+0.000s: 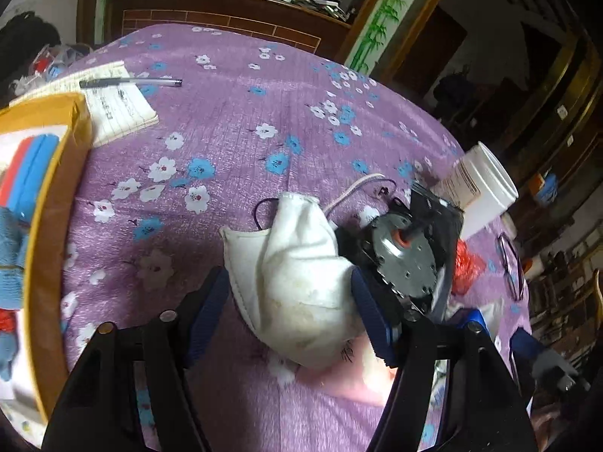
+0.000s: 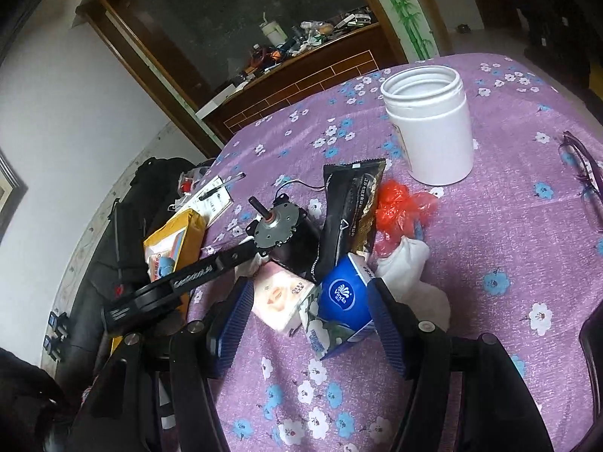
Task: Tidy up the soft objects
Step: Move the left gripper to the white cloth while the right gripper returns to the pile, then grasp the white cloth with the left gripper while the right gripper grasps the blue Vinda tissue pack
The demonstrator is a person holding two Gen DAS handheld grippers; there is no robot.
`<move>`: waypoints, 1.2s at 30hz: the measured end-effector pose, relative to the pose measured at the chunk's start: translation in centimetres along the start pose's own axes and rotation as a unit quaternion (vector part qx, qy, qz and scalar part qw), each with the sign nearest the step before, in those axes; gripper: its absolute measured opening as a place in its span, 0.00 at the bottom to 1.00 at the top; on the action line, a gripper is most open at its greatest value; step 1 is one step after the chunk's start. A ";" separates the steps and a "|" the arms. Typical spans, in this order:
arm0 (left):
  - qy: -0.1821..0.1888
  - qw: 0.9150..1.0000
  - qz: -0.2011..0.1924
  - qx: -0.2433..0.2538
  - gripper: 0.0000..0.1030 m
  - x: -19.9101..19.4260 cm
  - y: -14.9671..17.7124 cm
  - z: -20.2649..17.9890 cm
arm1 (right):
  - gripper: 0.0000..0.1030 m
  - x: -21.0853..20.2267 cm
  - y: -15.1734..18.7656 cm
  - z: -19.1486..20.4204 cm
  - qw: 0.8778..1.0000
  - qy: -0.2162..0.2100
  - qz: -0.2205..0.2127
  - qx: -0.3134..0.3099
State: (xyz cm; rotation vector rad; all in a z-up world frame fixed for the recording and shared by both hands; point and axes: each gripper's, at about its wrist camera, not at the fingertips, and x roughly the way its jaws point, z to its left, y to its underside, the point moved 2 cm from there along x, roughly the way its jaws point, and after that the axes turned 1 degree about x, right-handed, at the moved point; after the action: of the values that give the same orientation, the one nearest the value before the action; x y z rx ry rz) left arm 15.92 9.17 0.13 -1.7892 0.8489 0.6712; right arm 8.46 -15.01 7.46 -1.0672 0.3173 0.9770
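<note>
A white face mask [image 1: 297,282] lies bunched on the purple flowered tablecloth [image 1: 233,143]. My left gripper [image 1: 290,301] is shut on it, one blue pad at each side. In the right wrist view a blue tissue pack [image 2: 343,301] and a pink tissue pack [image 2: 279,301] sit between the fingers of my right gripper [image 2: 312,320]. That gripper is open; its right pad rests against the blue pack, and the left pad stands just beside the pink one. A white cloth [image 2: 407,263] and a red plastic bag [image 2: 399,203] lie just beyond.
A yellow cardboard box [image 1: 56,196] at the left edge holds blue and red soft items. A metal motor [image 1: 399,260] touches the mask. Also here: a black packet [image 2: 350,211], white jar [image 2: 429,124], glasses [image 2: 584,177], notebook [image 1: 113,109] and pen [image 1: 132,83].
</note>
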 end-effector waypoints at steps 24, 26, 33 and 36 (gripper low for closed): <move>0.030 0.991 -0.122 0.042 0.11 -8.5 3.1 1.6 | 0.69 5.0 4.3 5.3 0.976 -0.055 0.131 -0.164; 0.034 0.991 -0.121 0.035 0.11 -8.6 3.0 2.0 | 0.69 4.8 3.9 4.9 0.980 -0.024 0.105 -0.168; 0.036 0.990 -0.131 0.027 0.11 -9.2 2.6 2.7 | 0.69 4.2 2.7 4.0 0.987 0.000 0.050 -0.153; 0.036 0.990 -0.133 0.022 0.11 -9.4 2.4 3.1 | 0.69 4.6 3.1 4.7 0.983 -0.014 0.059 -0.170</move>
State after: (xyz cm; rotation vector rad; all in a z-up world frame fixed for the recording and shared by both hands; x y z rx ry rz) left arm 8.19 13.74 4.93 -1.8528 0.6506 0.4128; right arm 7.57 -8.26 4.88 -1.3555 0.1948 1.1795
